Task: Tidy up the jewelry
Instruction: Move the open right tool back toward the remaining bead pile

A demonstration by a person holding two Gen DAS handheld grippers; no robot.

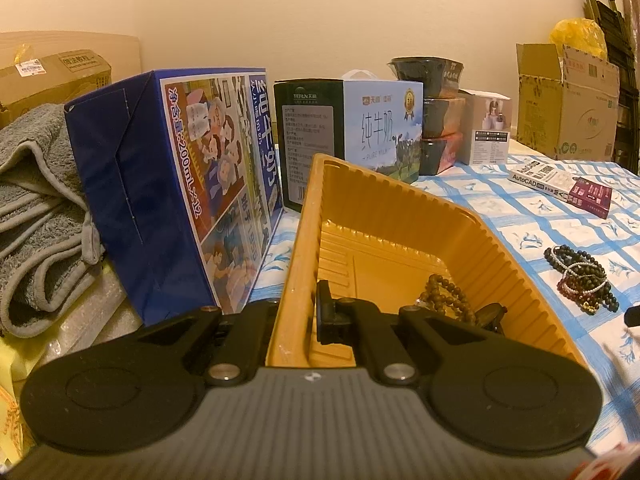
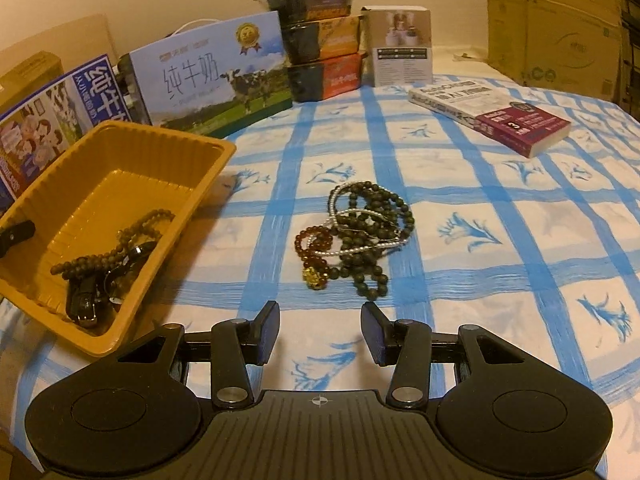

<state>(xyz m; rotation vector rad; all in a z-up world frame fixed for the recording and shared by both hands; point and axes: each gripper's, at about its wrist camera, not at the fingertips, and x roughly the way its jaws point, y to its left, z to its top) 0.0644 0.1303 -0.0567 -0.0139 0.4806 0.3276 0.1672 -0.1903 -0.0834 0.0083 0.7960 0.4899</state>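
The left tool [image 1: 296,320] is clamped on the near rim of the one tray [image 2: 192,136], which holds brown beads [image 2: 116,248]. The right tool [image 2: 320,330], half open, is empty, near the tangled bracelets [image 2: 360,236] right of the tray.
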